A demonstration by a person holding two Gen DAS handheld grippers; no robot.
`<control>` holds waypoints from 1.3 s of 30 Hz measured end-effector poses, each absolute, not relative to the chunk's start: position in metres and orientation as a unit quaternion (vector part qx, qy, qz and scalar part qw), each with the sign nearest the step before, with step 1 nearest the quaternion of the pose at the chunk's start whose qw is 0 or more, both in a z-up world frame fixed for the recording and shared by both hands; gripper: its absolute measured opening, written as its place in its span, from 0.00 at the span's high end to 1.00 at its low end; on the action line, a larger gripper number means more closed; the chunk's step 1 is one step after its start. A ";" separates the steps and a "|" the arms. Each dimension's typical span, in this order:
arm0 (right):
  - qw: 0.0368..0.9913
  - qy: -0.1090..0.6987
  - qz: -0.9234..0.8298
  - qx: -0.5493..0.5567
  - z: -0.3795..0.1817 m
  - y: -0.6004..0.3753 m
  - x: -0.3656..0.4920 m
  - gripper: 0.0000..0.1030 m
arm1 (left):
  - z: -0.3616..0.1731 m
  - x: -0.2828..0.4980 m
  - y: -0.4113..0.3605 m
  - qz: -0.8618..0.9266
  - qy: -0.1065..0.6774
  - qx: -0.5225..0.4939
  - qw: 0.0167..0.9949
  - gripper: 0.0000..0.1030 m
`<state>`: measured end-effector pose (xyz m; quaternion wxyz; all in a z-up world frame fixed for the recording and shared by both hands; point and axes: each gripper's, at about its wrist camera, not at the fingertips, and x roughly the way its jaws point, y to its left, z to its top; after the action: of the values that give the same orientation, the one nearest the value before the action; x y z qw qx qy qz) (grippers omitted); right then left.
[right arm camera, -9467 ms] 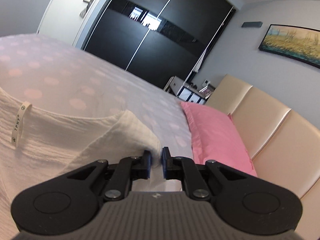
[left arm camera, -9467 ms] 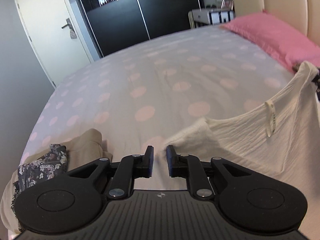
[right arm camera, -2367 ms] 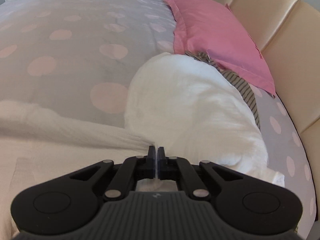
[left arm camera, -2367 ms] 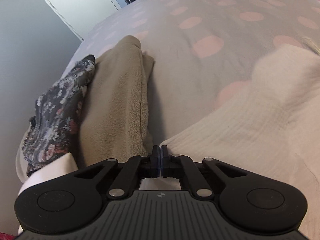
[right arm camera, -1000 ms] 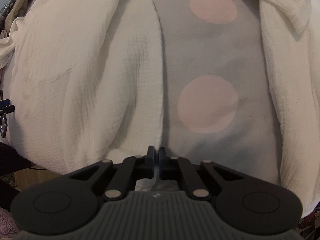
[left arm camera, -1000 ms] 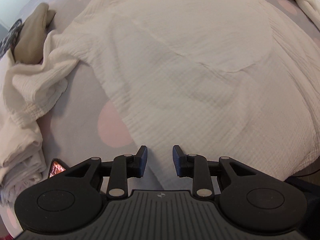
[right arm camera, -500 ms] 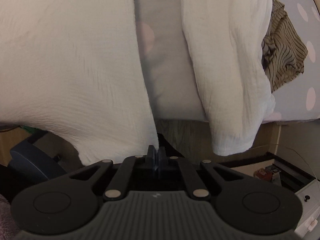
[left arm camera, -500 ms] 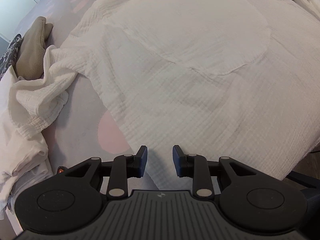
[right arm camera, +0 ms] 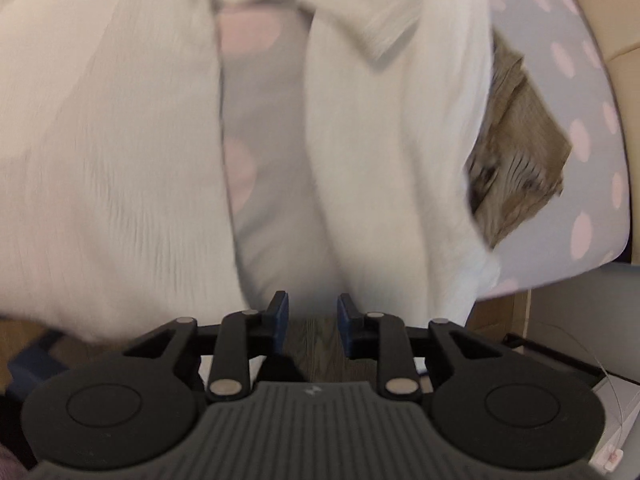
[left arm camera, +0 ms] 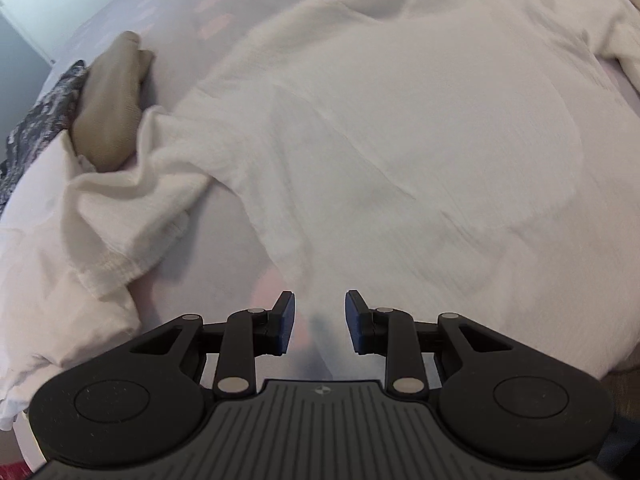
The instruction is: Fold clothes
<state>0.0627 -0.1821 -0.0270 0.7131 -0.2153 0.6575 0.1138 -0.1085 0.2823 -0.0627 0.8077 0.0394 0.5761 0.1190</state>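
A: What's the left gripper (left arm camera: 316,322) doing?

B: Hovering w/ fingers apart, nothing btwn them. It's sitting over the near edge of the white garment (left arm camera: 400,140), which is lying spread flat across the polka-dot bedspread (left arm camera: 224,240).

A: And the right gripper (right arm camera: 308,320)?

B: Same, fingers are standing apart & empty. It's pointing at the strip of bedspread (right arm camera: 264,184) showing btwn two white panels: the big body of the garment (right arm camera: 108,152) on the left, another white panel (right arm camera: 392,168) on the right. Both are hanging over the bed's edge; wood floor (right arm camera: 320,344) is showing right under the tips.

A: So nobody's gripping the garment?

B: Correct, neither pair is touching cloth as far as the views are showing. Right view is motion-blurred, though.

A: Anything else lying around?

B: Left view: one sleeve (left arm camera: 128,216) is lying bunched at the garment's left side, cuff pointing toward the camera. Beyond it a beige folded item (left arm camera: 108,112) is resting, w/ a dark floral fabric (left arm camera: 36,128) just beside it at the bed's far-left edge. Right view: a brown striped garment (right arm camera: 516,160) is peeking out from under the right white panel, lying on the bedspread near the padded headboard (right arm camera: 624,80).

A: Is the white garment folded?

B: Not yet, body's lying open & flat.
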 end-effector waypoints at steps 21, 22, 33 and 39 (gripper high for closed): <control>0.855 0.437 0.257 -0.110 -0.002 0.004 0.188 0.71 | -0.003 0.006 0.373 0.199 0.461 0.013 0.865 0.75; 0.854 0.439 0.258 -0.105 -0.004 0.010 0.196 0.71 | -0.006 0.013 0.375 0.199 0.456 0.018 0.867 0.75; 0.831 0.473 0.281 -0.082 -0.027 0.095 0.300 0.58 | -0.033 0.121 0.407 0.142 0.460 -0.009 0.876 0.75; 0.795 0.495 0.332 -0.116 -0.062 0.168 0.323 0.57 | -0.085 0.185 0.398 0.102 0.506 -0.017 0.856 0.73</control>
<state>0.3228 0.1675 -0.0623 0.7948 -0.1161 0.4946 0.3321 0.1853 0.3977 -0.0855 0.8560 -0.0167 0.5064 0.1024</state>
